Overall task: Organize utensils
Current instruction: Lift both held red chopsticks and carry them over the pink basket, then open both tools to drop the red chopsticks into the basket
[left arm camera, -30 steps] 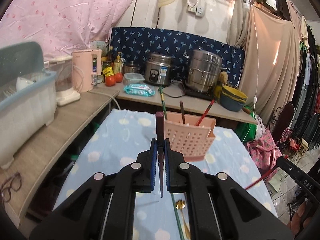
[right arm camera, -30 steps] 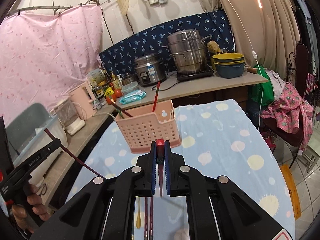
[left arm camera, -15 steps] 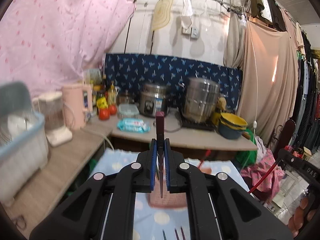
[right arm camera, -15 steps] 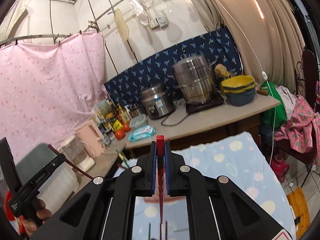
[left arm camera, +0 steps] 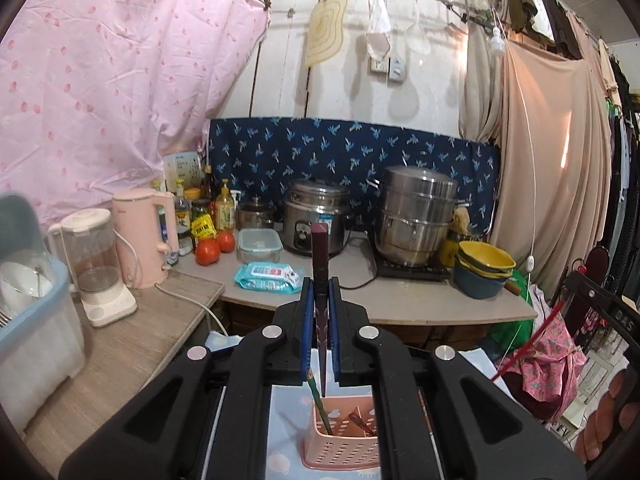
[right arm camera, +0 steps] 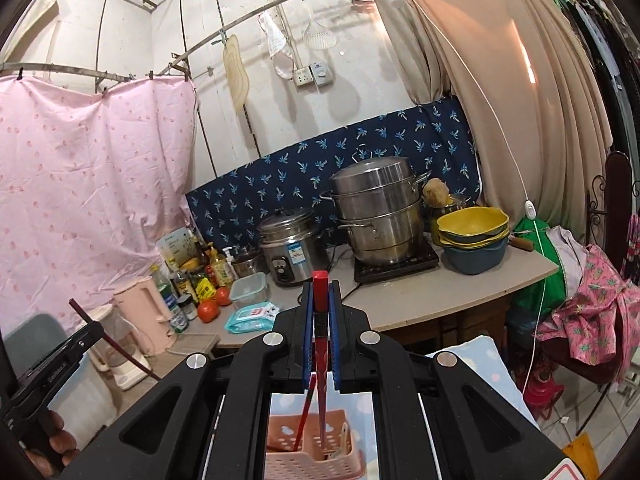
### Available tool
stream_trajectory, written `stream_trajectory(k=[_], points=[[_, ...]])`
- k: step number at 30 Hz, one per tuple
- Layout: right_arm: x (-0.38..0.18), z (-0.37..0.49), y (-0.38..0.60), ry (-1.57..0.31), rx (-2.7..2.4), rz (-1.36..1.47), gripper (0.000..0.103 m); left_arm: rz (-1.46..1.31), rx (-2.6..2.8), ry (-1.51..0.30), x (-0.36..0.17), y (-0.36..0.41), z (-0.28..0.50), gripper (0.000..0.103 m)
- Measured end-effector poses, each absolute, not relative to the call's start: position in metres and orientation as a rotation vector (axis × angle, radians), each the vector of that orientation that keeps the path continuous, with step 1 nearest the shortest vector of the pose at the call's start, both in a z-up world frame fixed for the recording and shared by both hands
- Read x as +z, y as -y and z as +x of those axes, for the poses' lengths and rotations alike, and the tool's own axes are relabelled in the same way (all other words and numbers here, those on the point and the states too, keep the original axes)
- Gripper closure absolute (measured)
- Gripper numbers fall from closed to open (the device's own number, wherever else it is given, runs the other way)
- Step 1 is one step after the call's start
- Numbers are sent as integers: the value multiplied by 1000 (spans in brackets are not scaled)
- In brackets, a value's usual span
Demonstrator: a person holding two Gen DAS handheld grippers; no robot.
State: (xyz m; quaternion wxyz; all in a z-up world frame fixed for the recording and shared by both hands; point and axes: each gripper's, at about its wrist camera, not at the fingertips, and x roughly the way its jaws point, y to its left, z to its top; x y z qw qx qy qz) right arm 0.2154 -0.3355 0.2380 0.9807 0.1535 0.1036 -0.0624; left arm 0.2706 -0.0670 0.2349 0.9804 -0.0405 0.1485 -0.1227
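Observation:
My left gripper (left arm camera: 320, 292) is shut on a dark maroon chopstick (left arm camera: 320, 264) held upright, its thin end pointing down over the pink perforated utensil basket (left arm camera: 340, 444). That basket holds a green-handled utensil (left arm camera: 320, 408) and a red one. My right gripper (right arm camera: 320, 300) is shut on a red chopstick (right arm camera: 320, 344), whose tip hangs inside the pink basket (right arm camera: 316, 456) beside another red chopstick (right arm camera: 305, 412). The basket stands on a light blue dotted cloth (right arm camera: 476, 364). Each view shows the other gripper at its edge, carrying its chopstick.
Behind the table a counter (left arm camera: 400, 300) carries a rice cooker (left arm camera: 314, 216), a steel steamer pot (left arm camera: 416, 216), stacked bowls (left arm camera: 482, 268), wipes, tomatoes and bottles. A pink kettle (left arm camera: 142, 236), a blender and a dish bin (left arm camera: 28, 312) line the left counter.
Both grippers rose and moved toward the basket, each keeping its chopstick. The basket slid from mid-frame to the bottom of both views, under the fingers.

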Motion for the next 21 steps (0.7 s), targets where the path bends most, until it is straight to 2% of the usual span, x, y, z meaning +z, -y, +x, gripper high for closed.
stream_trajectory(k=[16,17,19,20,21], points=[[166,280,319,-388,-114,270,96,-106,-271,-432,177,74,300,96],[164,280,320,-392,-117,270,94,-114,-264,-433,176,73,300,94],[163,276,321,-386,-132,270,82,-125,-256,-438,175,70,299,76],[164,273,323,-380,-137,275,74,-135,-240,-438,175,68,298,62],[165,271,324,-375,-139,280,71,-142,-228,-430,175,65,296,57]])
